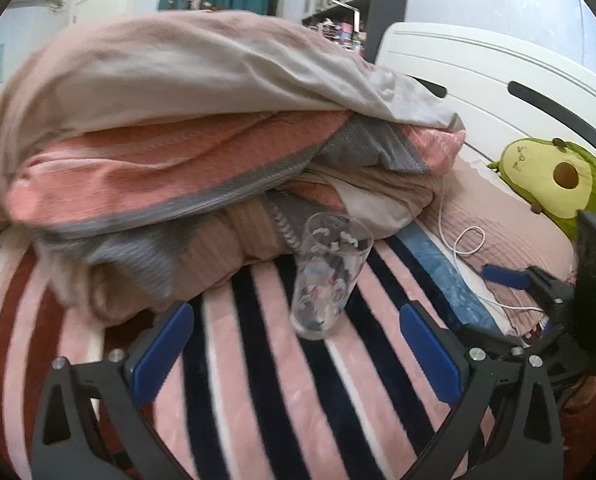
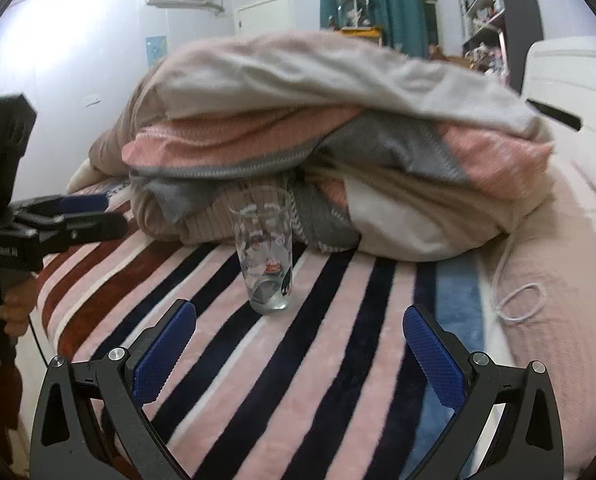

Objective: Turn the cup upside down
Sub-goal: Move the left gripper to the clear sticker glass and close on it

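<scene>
The cup (image 2: pixel 265 250) is a clear printed glass that stands on the striped blanket (image 2: pixel 298 360), just in front of the heap of bedding (image 2: pixel 298 140). Its mouth points up and its base rests on the blanket, so the long axis is close to vertical. In the left wrist view the cup (image 1: pixel 329 276) appears to lean slightly; fisheye distortion or the soft surface may account for this. The task is not yet done: the cup is upright.

The right gripper (image 2: pixel 298 350) is centred on the cup, short of it, with its blue pads wide apart. Nothing is between them. This position suits a straight approach to the cup wall. The left gripper (image 1: pixel 294 352) also faces the cup from the other side, jaws apart and empty, near the base but not touching it.

A white cable (image 1: pixel 463 242) lies well to the side. An avocado plush (image 1: pixel 553 178) sits by the headboard (image 1: pixel 477 68).
</scene>
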Demonstrator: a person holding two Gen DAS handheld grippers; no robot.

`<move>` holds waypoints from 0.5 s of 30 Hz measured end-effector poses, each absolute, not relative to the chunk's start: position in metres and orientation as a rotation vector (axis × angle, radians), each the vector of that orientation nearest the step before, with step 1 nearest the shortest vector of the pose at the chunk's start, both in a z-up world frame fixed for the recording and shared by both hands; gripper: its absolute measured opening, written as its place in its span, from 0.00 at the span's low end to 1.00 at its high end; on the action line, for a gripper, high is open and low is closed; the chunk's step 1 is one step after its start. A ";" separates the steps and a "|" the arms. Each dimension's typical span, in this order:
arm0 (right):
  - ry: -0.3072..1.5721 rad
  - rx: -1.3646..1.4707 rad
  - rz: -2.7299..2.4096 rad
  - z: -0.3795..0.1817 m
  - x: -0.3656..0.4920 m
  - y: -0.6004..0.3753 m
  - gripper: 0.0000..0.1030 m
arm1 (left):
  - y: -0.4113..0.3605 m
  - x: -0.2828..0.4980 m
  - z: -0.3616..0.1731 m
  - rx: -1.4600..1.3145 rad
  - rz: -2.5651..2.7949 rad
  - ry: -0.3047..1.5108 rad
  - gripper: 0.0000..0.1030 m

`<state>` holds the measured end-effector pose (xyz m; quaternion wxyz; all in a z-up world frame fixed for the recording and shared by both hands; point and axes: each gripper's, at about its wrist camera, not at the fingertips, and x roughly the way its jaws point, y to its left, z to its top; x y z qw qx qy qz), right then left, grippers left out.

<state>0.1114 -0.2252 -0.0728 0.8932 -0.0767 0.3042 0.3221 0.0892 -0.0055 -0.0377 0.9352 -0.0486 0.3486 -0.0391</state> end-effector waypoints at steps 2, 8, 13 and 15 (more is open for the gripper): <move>0.658 -0.153 0.655 -0.085 0.128 -0.222 1.00 | -0.006 0.109 -0.048 -0.119 -0.123 0.736 1.00; 0.746 -0.118 0.721 -0.119 0.172 -0.209 1.00 | -0.018 0.167 -0.085 -0.122 -0.221 0.801 0.99; 0.809 -0.092 0.826 -0.145 0.203 -0.188 1.00 | -0.021 0.202 -0.109 -0.160 -0.260 0.813 0.89; 0.819 -0.084 0.875 -0.153 0.215 -0.177 1.00 | -0.017 0.209 -0.114 -0.205 -0.301 0.825 0.74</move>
